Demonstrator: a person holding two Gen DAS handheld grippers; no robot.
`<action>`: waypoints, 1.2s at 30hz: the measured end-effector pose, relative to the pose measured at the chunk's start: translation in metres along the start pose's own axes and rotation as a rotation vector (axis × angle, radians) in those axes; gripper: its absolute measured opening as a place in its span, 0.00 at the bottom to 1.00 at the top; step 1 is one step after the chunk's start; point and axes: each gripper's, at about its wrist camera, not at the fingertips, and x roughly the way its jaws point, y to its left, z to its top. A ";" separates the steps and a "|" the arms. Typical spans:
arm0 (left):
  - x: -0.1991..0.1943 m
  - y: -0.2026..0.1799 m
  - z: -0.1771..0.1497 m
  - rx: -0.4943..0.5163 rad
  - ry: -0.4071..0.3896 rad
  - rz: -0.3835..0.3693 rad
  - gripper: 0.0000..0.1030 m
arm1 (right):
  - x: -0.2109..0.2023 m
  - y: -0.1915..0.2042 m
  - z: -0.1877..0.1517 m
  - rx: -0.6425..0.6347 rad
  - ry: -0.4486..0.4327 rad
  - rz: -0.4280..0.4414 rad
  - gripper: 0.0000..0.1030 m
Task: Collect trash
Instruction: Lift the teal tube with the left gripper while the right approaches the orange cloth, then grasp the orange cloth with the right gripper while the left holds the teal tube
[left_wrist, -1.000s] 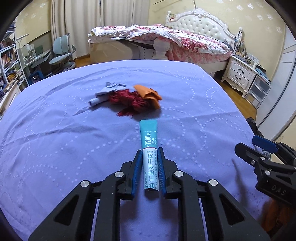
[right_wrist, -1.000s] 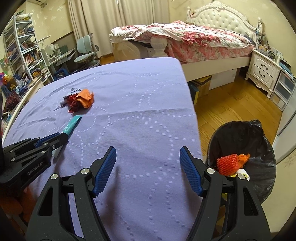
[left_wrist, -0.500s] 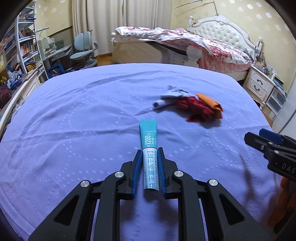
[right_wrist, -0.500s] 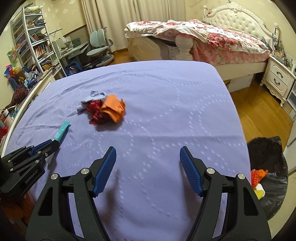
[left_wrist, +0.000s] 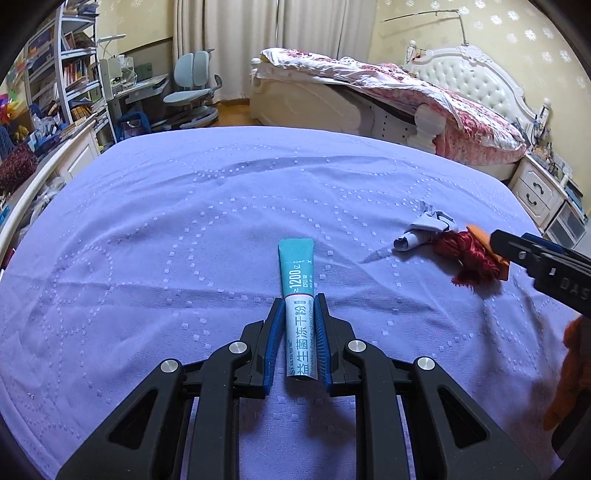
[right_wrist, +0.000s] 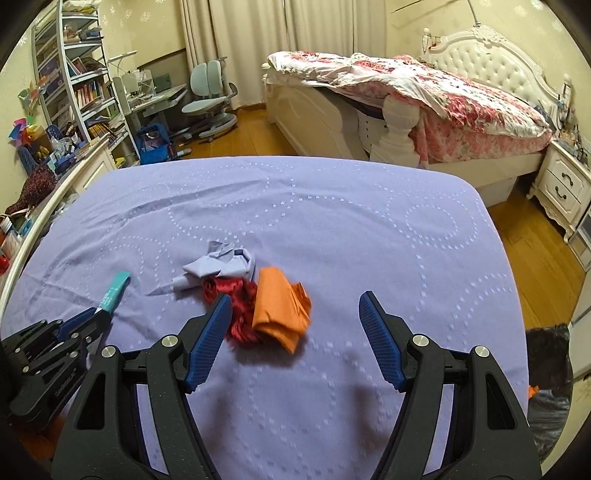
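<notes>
1. The left gripper (left_wrist: 300, 325) has its blue-padded fingers clamped on the white lower half of a teal-and-white sachet (left_wrist: 298, 295), whose teal end projects forward over the lavender bedspread (left_wrist: 184, 229).
2. The right gripper (right_wrist: 295, 332) has its fingers wide apart and holds nothing; it hangs over the same bedspread.
3. A small heap of trash lies on the bedspread: a crumpled pale blue paper (right_wrist: 218, 267), a tangle of red yarn (right_wrist: 240, 310) and a folded orange wrapper (right_wrist: 280, 308), all touching one another.
4. The right gripper's left fingertip (right_wrist: 219, 314) overlaps the red yarn in its own view, and the heap sits toward the left side of the gap between the fingers.
5. In the left wrist view the right gripper's tip reaches in from the right edge and covers part of the orange wrapper.
6. A black bin bag (right_wrist: 550, 380) shows at the lower right, off the bedspread's edge.
7. Behind stand a white bed (left_wrist: 424, 96) with floral bedding, a desk chair (right_wrist: 208, 99), a bookshelf (right_wrist: 70, 85) and a nightstand (right_wrist: 565, 188).
8. Compared with a second ago, the right gripper's view has swung away from the bin toward the heap, which now lies much closer to its fingers; the left gripper's hold on the sachet is unchanged.
</notes>
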 end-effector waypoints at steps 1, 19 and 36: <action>0.000 0.000 0.000 -0.001 -0.002 -0.004 0.19 | 0.004 0.000 0.000 -0.005 0.016 -0.012 0.68; 0.004 0.009 0.006 -0.023 -0.003 -0.033 0.19 | 0.017 -0.031 -0.007 0.021 0.057 -0.055 0.67; 0.008 0.011 0.010 -0.027 -0.004 -0.030 0.19 | 0.024 -0.020 -0.004 -0.031 0.065 -0.050 0.44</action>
